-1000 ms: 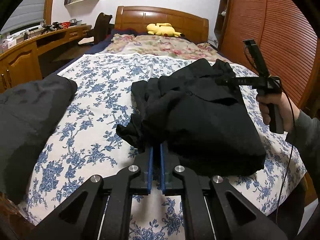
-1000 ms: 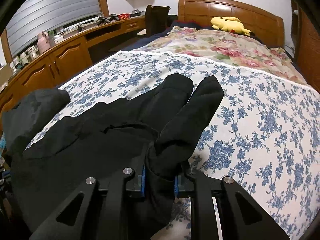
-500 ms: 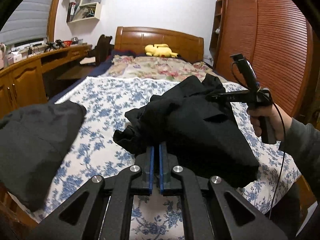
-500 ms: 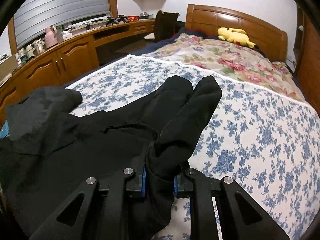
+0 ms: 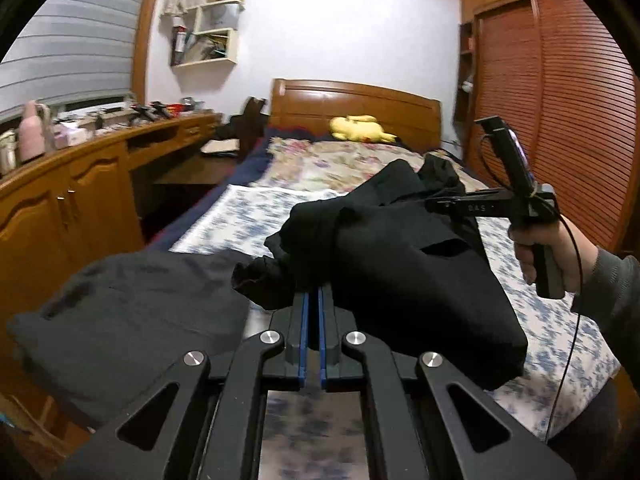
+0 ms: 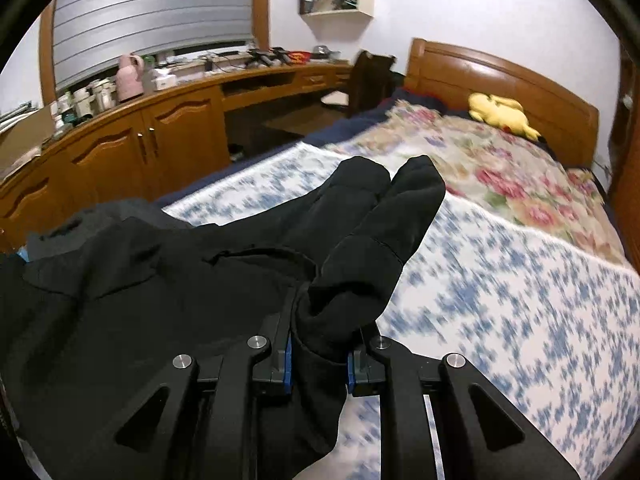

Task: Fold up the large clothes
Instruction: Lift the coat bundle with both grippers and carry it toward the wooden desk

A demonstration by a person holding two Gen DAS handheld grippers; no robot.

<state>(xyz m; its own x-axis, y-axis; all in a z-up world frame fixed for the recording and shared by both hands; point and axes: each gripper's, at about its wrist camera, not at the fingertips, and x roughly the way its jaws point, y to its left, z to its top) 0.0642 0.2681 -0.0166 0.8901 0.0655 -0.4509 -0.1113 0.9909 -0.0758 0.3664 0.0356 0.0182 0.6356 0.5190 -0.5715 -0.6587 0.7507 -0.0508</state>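
A large black garment hangs in the air above the bed, stretched between both grippers. My left gripper is shut on a bunched edge of it at the bottom of the left wrist view. The right gripper, held by a hand, grips the garment's far side. In the right wrist view my right gripper is shut on a thick fold of the black garment; two rounded lobes of cloth stick out past its fingers. The pads' tips are hidden by fabric.
A second dark grey garment lies at the bed's near left corner. The bed carries a blue-flowered sheet, a floral quilt and a yellow plush toy. Wooden cupboards and a desk run along the left; slatted wardrobe doors stand on the right.
Both grippers have risen with the black garment, lifting it off the sheet. The views tilt up, so more wall and shelf show. Both grips stay as they were.
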